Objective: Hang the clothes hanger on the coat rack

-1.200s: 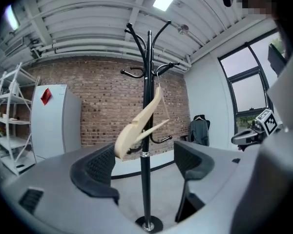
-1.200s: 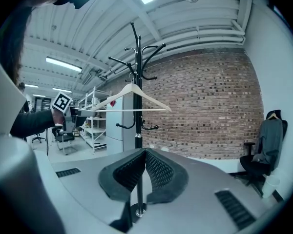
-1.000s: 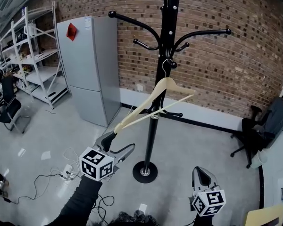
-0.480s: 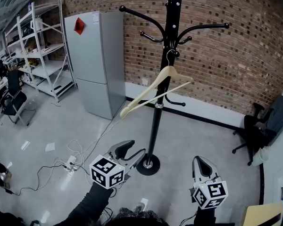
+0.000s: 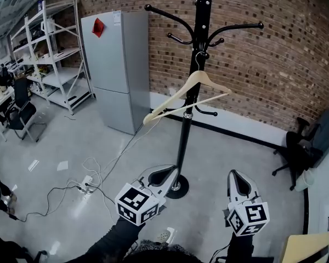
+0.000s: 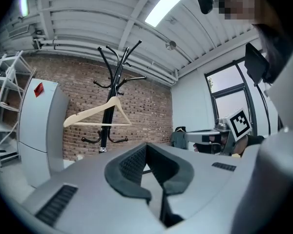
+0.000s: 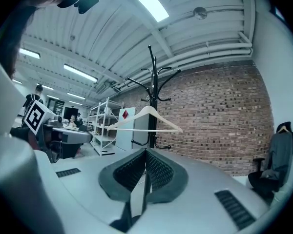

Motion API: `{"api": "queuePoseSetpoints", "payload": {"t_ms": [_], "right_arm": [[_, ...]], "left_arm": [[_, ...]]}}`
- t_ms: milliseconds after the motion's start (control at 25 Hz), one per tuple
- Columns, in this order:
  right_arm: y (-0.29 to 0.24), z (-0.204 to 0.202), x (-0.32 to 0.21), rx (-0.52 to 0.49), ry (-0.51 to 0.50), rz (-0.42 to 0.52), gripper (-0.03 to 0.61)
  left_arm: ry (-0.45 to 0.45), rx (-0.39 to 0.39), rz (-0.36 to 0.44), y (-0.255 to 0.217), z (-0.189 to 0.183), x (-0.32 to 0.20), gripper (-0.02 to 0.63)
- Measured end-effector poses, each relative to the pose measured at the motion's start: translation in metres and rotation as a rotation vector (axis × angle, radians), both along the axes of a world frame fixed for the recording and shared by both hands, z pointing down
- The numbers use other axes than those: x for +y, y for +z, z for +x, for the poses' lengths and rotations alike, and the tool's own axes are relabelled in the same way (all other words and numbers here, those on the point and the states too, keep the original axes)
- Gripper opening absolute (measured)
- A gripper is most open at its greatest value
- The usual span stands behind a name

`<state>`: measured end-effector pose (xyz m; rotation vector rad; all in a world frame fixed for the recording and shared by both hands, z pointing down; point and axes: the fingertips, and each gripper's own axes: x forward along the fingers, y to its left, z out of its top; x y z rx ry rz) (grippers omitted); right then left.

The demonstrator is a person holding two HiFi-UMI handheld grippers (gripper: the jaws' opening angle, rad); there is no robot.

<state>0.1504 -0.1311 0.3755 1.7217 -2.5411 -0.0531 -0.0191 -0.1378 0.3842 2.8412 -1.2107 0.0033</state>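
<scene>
**Pale wood hanger on the black rack, both tongs empty**

- Clothes hanger [image 5: 174,96]: its wire hook sits over a short peg on the pole of the coat rack [image 5: 185,141]. It hangs tilted, the low end pointing to about 8 o'clock in the head view and the high end to about 3 o'clock. Nothing touches it but the peg.
- The coat rack is a black pole with curved arms spreading at the top and a round foot [image 5: 177,190] on the grey floor. It stands in front of the red brick wall [image 5: 274,75].
- Left tongs [image 5: 167,172]: pressed together with nothing between the pads. They are held level, low in the head view at about 6 o'clock of the hanger and well apart from it. In the left gripper view the hanger and rack stand far off beyond the tips.
- Right tongs [image 5: 236,177]: also pressed together and empty. They are at about 3 o'clock of the left tongs and point the same way, towards the rack.
- Surroundings: a grey fridge [image 5: 118,64] at about 9 o'clock of the rack, white shelving [image 5: 55,59] further out the same way, loose cables [image 5: 93,174] on the floor at 8 o'clock of the foot, and a dark office chair [image 5: 307,147] at about 3 o'clock.
</scene>
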Motion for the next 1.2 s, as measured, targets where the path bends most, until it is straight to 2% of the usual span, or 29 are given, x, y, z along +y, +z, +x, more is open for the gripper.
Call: {"api": "queuePoseSetpoints", "payload": {"t_ms": [200, 400, 760, 1200], "right_arm": [[-0.002, -0.002, 0.008, -0.004, -0.001, 0.004, 0.009], [-0.007, -0.004, 0.015, 0.015, 0.004, 0.021, 0.009], [-0.016, -0.007, 0.017, 0.015, 0.017, 0.035, 0.009], [-0.002, -0.011, 0.014, 0.034, -0.008, -0.003, 0.009]], "left_arm": [[-0.027, -0.006, 0.027, -0.003, 0.01, 0.01, 0.008], [-0.003, -0.002, 0.023, -0.004, 0.019, 0.019, 0.008], [0.0, 0.006, -0.004, 0.0, 0.023, 0.019, 0.008], [0.014, -0.002, -0.045, 0.011, 0.021, 0.009, 0.008]]}}
